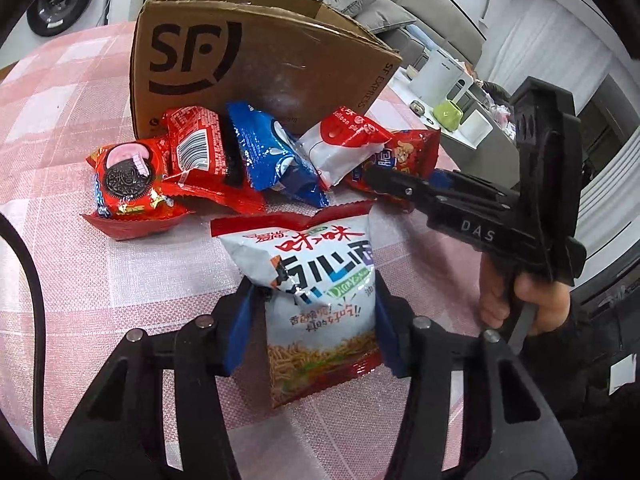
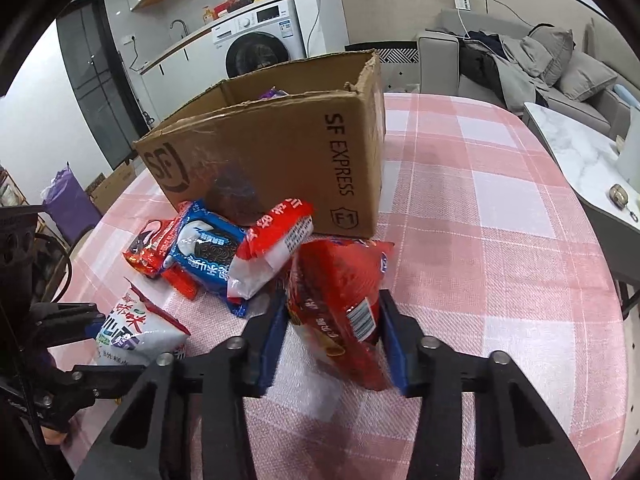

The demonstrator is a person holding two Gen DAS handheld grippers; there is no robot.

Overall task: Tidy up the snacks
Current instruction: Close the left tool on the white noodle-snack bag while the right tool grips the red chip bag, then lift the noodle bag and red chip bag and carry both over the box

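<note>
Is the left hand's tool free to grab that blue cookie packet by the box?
Probably not yet: the left gripper is already clamped on a white noodle bag. The blue cookie packet lies uncovered just beyond it.

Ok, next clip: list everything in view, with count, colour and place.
Box: one, brown cardboard, open top, on the table behind the snacks.
Table: one, pink-and-white check cloth.
Noodle bag: one, white and red, in the left claw.
Red bag: one, in the right claw.
Loose packs: about five, red, blue and white, piled against the box.
Washer: one, white, background.
Sofa: one, grey, clothes on it.
Left claw: shut on the noodle bag.
Right claw: shut on the red bag.
Hand: one, holding the right claw.
</note>
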